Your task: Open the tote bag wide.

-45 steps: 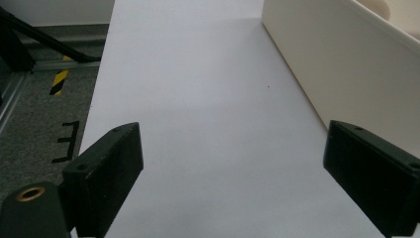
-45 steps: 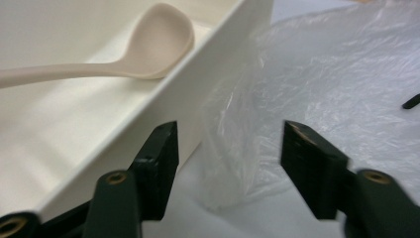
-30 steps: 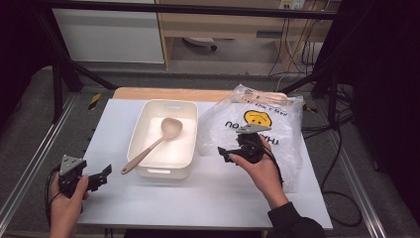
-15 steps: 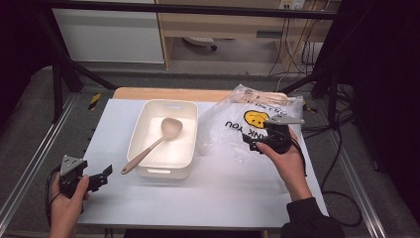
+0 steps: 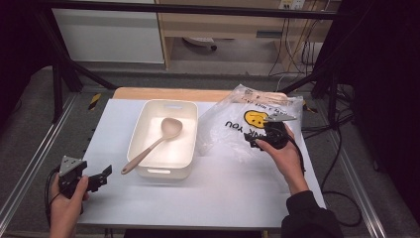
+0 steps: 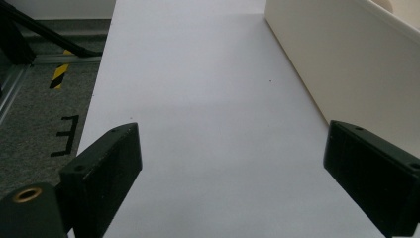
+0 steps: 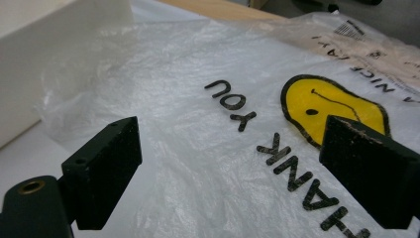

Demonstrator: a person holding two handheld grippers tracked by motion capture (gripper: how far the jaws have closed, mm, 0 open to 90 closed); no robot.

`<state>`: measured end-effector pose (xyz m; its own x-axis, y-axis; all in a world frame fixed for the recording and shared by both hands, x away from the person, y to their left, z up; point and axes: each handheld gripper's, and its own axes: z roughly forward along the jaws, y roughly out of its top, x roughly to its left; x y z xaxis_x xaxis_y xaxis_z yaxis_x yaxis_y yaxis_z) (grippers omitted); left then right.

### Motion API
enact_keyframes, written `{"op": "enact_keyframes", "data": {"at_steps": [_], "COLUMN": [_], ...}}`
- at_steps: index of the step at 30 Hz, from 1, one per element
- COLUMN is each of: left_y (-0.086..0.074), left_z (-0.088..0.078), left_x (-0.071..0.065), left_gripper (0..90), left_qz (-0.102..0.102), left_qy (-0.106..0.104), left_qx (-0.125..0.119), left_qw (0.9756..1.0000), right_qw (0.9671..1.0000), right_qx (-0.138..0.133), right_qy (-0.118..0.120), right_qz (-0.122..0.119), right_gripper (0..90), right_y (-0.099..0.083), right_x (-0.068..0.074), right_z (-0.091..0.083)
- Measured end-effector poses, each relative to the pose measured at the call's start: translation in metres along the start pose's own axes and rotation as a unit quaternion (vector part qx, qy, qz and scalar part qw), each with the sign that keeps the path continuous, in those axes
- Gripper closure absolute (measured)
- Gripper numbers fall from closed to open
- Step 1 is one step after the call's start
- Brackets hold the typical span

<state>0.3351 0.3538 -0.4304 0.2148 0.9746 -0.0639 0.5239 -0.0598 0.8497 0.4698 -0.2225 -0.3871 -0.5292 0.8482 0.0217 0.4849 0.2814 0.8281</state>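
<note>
**Right gripper hovering over the plastic bag**

One thin, crinkled, translucent plastic bag (image 5: 247, 124) is lying on the right half of the white worktop (image 5: 218, 188), its left edge just beside the tub. It is printed with a yellow smiley face (image 7: 332, 106) and black "THANK YOU" lettering, and flat pale contents are showing through at its far end. The right gripper (image 5: 258, 141) is sitting over the bag's near right part, its two black fingers (image 7: 106, 168) spread wide and grasping nothing; in the right gripper view the wrinkled film is lying between and beyond them.

Left of the bag, one cream rectangular tub (image 5: 143, 124) with rounded corners and smooth walls is standing near the middle of the worktop. One beige spoon (image 5: 158, 139) is leaning inside it, bowl at the far end, handle sticking out over the near left rim.

The left gripper (image 5: 104, 173) is resting at the near left edge, well apart from the bag, its fingers (image 6: 106, 173) likewise released, with bare matte worktop between them and the tub's wall to one side.
</note>
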Motion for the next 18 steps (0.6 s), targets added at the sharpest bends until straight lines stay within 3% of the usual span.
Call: {"op": "enact_keyframes", "data": {"at_steps": [1,6,11,18], "left_y": [0.000,0.000,0.000,0.000], "left_z": [0.000,0.000,-0.001,-0.003], "left_x": [0.000,0.002,0.005,0.004], "left_gripper": [7.5,7.6,6.9,6.9], "left_qz": [0.001,-0.004,-0.010,-0.012], "left_qy": [0.001,0.014,0.015,0.017], "left_qx": [0.001,0.001,-0.003,-0.006], "left_qw": [1.0000,0.9999,0.9998,0.9998], "right_qw": [0.9999,0.9993,0.9993,0.9993], "right_qx": [0.016,0.037,0.033,0.032], "right_qy": [-0.003,-0.007,-0.002,-0.011], "right_qz": [-0.007,-0.001,0.017,0.014], "right_gripper": [12.0,11.5,9.1,9.7], "right_y": [-0.004,-0.016,-0.020,-0.023], "right_x": [0.000,-0.002,-0.006,-0.007], "right_z": [0.009,0.023,0.025,0.028]}}
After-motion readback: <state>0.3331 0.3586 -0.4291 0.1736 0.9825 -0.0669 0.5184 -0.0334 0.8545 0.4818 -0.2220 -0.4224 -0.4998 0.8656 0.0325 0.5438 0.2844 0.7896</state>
